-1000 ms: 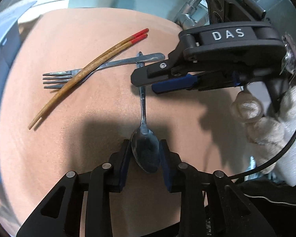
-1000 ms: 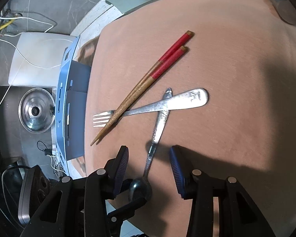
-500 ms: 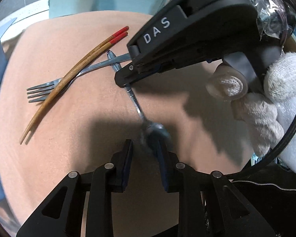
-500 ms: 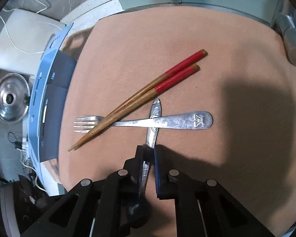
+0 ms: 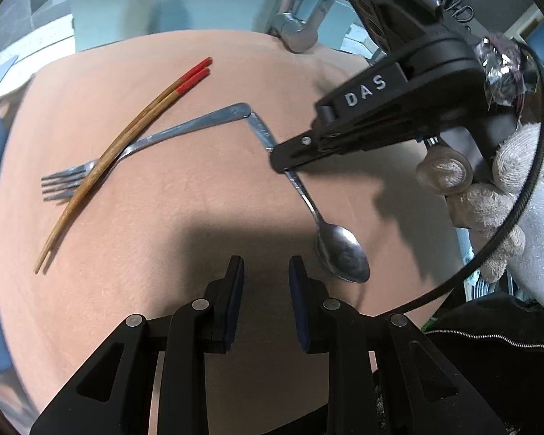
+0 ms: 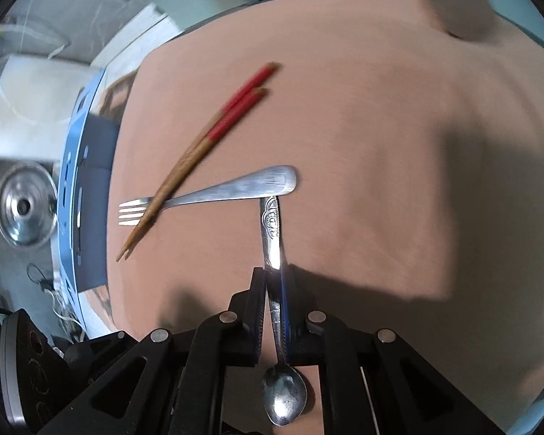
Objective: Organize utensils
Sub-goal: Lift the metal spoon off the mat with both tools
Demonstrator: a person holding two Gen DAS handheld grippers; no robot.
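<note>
Peach cloth (image 5: 170, 199) covers my table. My right gripper (image 6: 275, 290) is clamped on the spoon (image 6: 272, 253) handle, bowl toward me. My left gripper (image 5: 266, 272) gapes, spoon bowl at its 2 o'clock. Fork (image 5: 145, 145) and chopsticks (image 5: 127, 137) lie crossed at 10 o'clock. Only the right view shows a steel lid (image 6: 25, 210).

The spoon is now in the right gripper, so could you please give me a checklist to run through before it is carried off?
1. Right gripper shut on the spoon handle: ok.
2. Left gripper open and off the spoon: ok.
3. Spoon handle tip free of the fork: cannot tell, they meet or nearly touch.
4. Chopsticks clear of the spoon: ok, they lie across the fork only.
5. Spoon lifted off the cloth: cannot tell.
</note>
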